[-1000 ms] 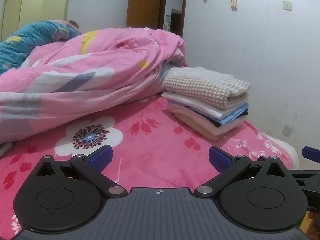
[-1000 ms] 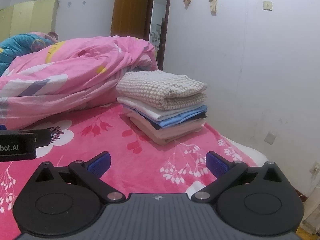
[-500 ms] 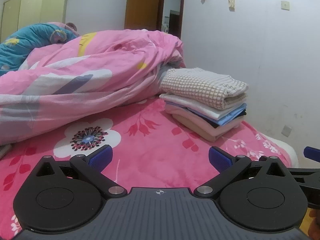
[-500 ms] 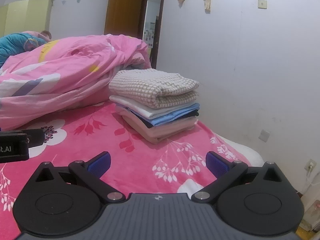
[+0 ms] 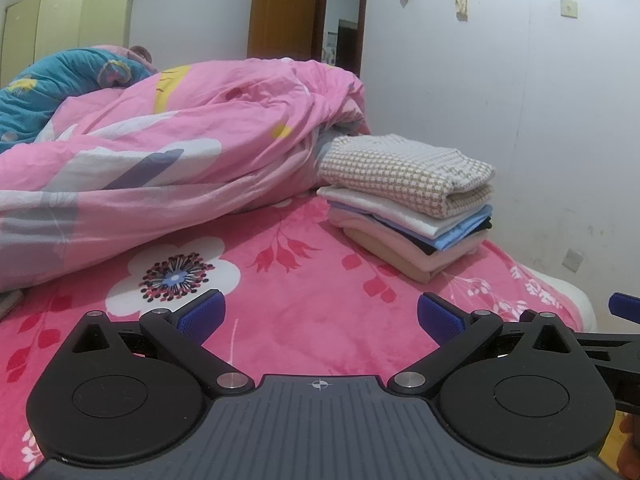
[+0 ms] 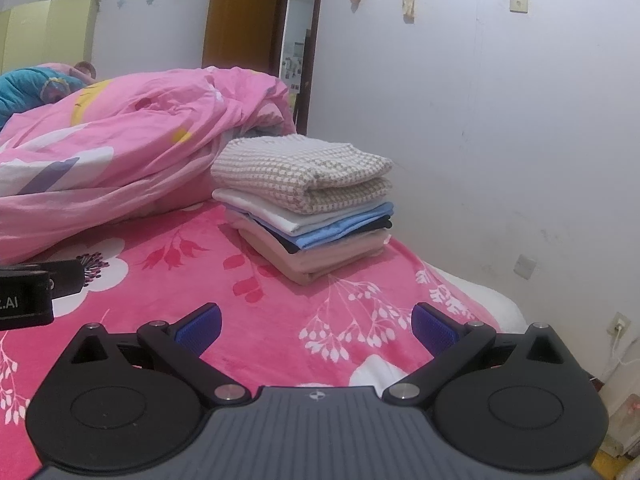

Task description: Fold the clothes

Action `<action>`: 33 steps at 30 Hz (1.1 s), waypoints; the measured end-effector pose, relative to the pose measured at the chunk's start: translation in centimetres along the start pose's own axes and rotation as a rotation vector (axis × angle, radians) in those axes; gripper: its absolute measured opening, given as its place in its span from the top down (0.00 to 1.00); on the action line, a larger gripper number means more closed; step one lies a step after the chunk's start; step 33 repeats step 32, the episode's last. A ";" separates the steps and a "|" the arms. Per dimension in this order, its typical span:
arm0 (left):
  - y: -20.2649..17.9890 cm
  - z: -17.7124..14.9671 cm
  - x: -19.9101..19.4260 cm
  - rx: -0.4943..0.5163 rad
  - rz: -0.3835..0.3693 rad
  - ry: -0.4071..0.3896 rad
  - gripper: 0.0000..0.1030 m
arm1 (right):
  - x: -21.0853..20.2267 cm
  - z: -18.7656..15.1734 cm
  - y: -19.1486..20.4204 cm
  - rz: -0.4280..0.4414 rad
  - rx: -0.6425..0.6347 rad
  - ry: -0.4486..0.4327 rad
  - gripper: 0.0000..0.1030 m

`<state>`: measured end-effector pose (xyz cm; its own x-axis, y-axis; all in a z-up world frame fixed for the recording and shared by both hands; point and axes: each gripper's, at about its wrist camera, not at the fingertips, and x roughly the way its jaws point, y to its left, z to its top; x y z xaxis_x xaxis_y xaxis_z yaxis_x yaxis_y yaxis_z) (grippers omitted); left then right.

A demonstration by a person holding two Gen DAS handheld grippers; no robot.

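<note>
Both jaws stand wide apart and hold nothing: the left gripper (image 5: 319, 317) and the right gripper (image 6: 316, 325) each show their blue pads (image 5: 202, 313) spread over the bed, with bare pink floral blanket (image 5: 288, 312) between them.

Task object: a stack of folded clothes (image 5: 412, 208) rests on the blanket toward 1 o'clock in the left wrist view and toward 12 o'clock in the right wrist view (image 6: 308, 204). A checked garment (image 6: 300, 172) lies on top; white, blue, dark and pink layers lie beneath it. The stack sits just beside the rumpled pink duvet (image 5: 172, 156), which fills the 10 o'clock side, and near the white wall (image 6: 500, 120) at 2 o'clock.

Change over the last second: very little. The stack has drifted slightly leftward and grown a little in the right wrist view, suggesting that this gripper has swung toward 1 o'clock; the left view has hardly altered. Neither jaw has changed its spread.

Reading: the stack is squared and untouched, and no unfolded garment is visible in either view, apart from a pale scrap of cloth (image 5: 9, 302) at the 9 o'clock edge, too little shown to identify. Folding therefore appears finished, or paused between garments.
</note>
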<state>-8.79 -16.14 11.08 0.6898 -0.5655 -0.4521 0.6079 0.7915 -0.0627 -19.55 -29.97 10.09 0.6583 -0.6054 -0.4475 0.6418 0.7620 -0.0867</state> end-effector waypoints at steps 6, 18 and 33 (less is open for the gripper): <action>0.0 0.0 0.1 0.000 -0.001 0.000 0.00 | 0.2 0.0 -0.1 0.003 -0.004 0.001 0.00; 0.1 0.1 0.1 0.004 -0.004 0.004 0.00 | 0.2 0.1 -0.1 0.003 -0.006 0.002 0.00; -0.1 0.1 0.0 0.005 -0.001 0.010 0.00 | 0.5 0.2 -0.2 0.006 -0.006 0.007 0.00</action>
